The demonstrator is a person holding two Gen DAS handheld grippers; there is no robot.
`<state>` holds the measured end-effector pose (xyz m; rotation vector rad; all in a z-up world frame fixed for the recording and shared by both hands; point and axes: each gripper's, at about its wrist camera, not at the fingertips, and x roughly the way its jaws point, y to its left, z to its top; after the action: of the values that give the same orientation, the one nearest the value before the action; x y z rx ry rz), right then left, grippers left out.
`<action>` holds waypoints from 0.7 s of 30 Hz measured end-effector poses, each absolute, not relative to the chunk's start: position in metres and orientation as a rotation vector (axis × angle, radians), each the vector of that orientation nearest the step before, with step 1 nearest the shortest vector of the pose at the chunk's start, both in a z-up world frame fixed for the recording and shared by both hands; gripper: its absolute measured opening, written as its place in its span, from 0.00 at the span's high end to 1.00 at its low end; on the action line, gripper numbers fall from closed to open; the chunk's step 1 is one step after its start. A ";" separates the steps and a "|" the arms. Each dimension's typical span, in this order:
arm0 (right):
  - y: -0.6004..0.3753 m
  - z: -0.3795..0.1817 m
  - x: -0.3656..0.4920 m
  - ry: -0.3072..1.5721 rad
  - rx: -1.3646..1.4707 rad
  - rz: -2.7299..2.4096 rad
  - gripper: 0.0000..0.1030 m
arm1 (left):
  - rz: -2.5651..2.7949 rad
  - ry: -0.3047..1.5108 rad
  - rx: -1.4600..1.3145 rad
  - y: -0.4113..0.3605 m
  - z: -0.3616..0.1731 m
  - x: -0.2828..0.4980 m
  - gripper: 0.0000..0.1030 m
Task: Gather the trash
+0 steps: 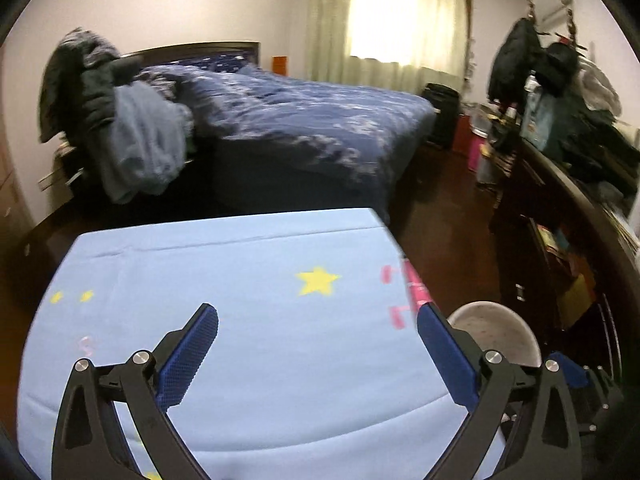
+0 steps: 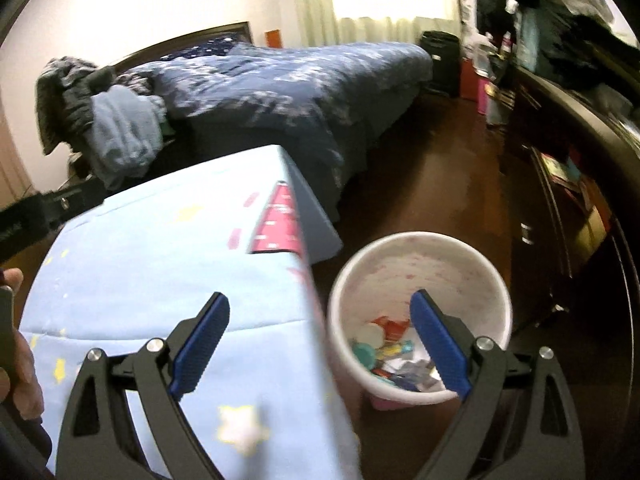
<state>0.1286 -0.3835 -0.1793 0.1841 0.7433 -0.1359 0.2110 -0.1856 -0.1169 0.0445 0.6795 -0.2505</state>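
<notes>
From my feed I see a light blue star-print cover [image 1: 240, 264] spread over a flat surface in the foreground. Beyond it stands a bed with a dark blue patterned duvet [image 1: 304, 120]. Clothes [image 1: 120, 128] are heaped at its head end. Pale curtains [image 1: 384, 20] cover a bright window, and a dark cluttered dresser [image 2: 580, 128] lines the right wall.
</notes>
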 end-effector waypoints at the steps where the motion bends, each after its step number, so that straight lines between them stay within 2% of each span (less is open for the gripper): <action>1: -0.376 -0.177 0.128 0.740 0.181 -0.125 0.10 | -0.235 0.679 0.039 -0.177 -0.116 0.209 0.04; 13: -0.293 -0.149 0.116 0.692 0.122 0.009 0.07 | -0.086 0.646 -0.034 -0.084 -0.098 0.169 0.04; 21: -0.255 -0.131 0.101 0.671 0.106 0.082 0.07 | -0.037 0.603 -0.049 -0.051 -0.081 0.132 0.04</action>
<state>0.1011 -0.2550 -0.1310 0.1060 0.6710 0.0820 0.1321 -0.0510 -0.0807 -0.0490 0.6028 -0.0371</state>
